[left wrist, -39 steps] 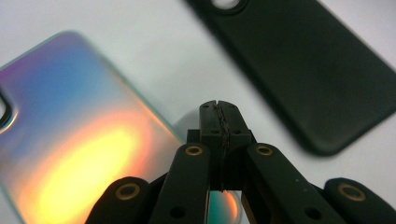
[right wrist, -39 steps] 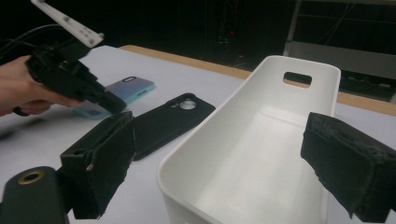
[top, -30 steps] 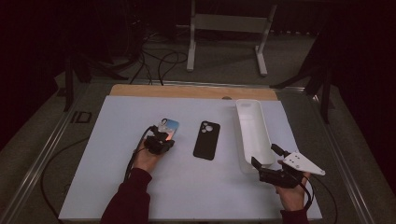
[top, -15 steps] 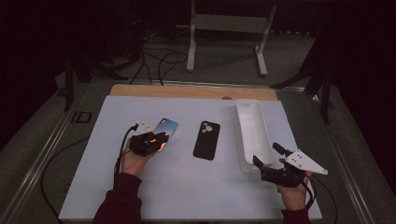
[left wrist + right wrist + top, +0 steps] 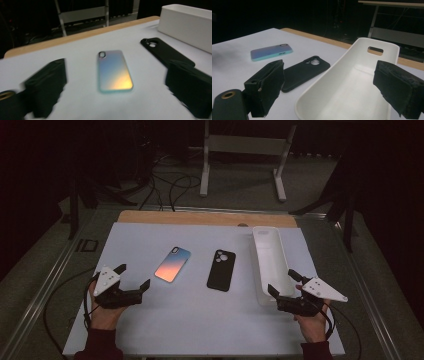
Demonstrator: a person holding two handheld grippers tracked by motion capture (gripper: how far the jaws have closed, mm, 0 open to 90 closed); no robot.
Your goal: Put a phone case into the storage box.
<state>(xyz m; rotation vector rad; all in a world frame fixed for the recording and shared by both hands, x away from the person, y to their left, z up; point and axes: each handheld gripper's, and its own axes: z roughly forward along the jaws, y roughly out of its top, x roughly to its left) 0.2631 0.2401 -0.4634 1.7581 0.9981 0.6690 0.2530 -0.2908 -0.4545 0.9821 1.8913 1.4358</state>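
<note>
An iridescent blue-orange phone case [image 5: 172,264] [image 5: 113,70] [image 5: 271,52] lies flat on the white table top [image 5: 200,315]. To its right a black phone case [image 5: 221,269] [image 5: 165,51] [image 5: 305,70] lies camera hole away from me. A long white tray [image 5: 270,262] [image 5: 352,92] stands at the right, nothing in it. My left gripper [image 5: 134,277] [image 5: 117,90] hovers open at the near left, short of the iridescent case. At the tray's near end my right gripper [image 5: 284,282] [image 5: 332,87] is open, its jaws either side of the rim.
A wooden strip [image 5: 205,218] runs along the table's far edge. Beyond it stand a grey metal stand [image 5: 245,155] and floor cables [image 5: 170,185]. A cable [image 5: 55,310] trails off the left gripper over the table's left side.
My left gripper has let go of the iridescent case and drawn back toward the near left; the case now lies free. The right gripper has barely moved.
</note>
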